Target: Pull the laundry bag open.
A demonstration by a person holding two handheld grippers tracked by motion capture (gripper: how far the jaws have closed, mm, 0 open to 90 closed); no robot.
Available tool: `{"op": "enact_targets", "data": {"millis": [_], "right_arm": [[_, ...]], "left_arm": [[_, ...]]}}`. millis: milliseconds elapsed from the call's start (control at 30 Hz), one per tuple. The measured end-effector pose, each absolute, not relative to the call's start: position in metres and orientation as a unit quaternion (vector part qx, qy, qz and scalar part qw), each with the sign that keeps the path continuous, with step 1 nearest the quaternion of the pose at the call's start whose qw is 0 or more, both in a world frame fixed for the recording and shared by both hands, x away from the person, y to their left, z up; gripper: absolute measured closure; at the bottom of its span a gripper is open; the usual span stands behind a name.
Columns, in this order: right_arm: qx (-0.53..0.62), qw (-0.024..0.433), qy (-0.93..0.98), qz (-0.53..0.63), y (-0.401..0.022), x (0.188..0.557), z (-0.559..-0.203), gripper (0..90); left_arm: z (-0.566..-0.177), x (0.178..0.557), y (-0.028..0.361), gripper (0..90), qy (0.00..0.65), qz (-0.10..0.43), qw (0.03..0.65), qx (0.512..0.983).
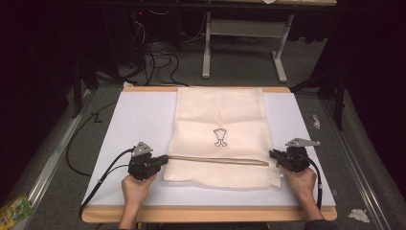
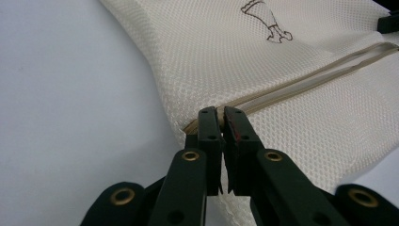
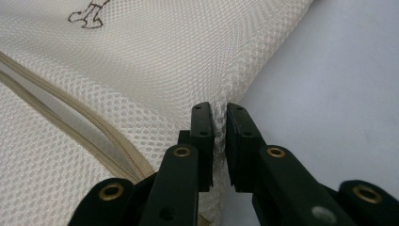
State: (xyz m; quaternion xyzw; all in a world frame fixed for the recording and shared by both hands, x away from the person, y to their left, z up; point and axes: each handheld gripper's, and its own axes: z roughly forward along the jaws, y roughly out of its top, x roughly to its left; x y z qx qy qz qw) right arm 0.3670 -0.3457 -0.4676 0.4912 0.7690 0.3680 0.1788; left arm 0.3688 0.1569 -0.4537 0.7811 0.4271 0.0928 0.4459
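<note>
Free room: bare white table sheet [image 1: 143,115] at left and right of the frame, and a strip along the lower edge. Obstruction: cream mesh bag [image 1: 220,129] filling the centre from upper edge to lower middle; left gripper [image 1: 165,159] and right gripper [image 1: 272,154] flanking its zipper [image 1: 218,160].

The mesh bag [image 1: 220,134] is a pale cream, woven in a fine honeycomb of tiny holes, with a small dark-outlined drawing [image 1: 219,138] printed near its middle. Its zipper [image 1: 215,160] runs across in a beige-tan stripe. The table [image 1: 139,120] is white on top, edged in light wood. Both grippers, left [image 1: 163,159] and right [image 1: 274,155], are black with brass-coloured rivets.
</note>
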Motion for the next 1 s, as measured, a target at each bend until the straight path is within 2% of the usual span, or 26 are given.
{"op": "enact_targets", "data": {"millis": [400,600,733,1000], "right_arm": [[0.493,0.175,0.772,0.360,-0.344,0.369,-0.470,80.5],[0.498,0.175,0.768,0.363,-0.345,0.370,-0.470,73.9],[0.500,0.179,0.764,0.367,-0.347,0.369,-0.468,62.7],[0.506,0.196,0.738,0.401,-0.351,0.366,-0.457,55.4]], "left_arm": [[-0.457,0.369,0.157,85.9,0.432,0.085,0.439,0.783],[-0.458,0.369,0.156,85.2,0.434,0.089,0.437,0.783],[-0.455,0.371,0.156,76.5,0.435,0.087,0.443,0.779],[-0.446,0.372,0.159,58.9,0.438,0.106,0.465,0.762]]}}
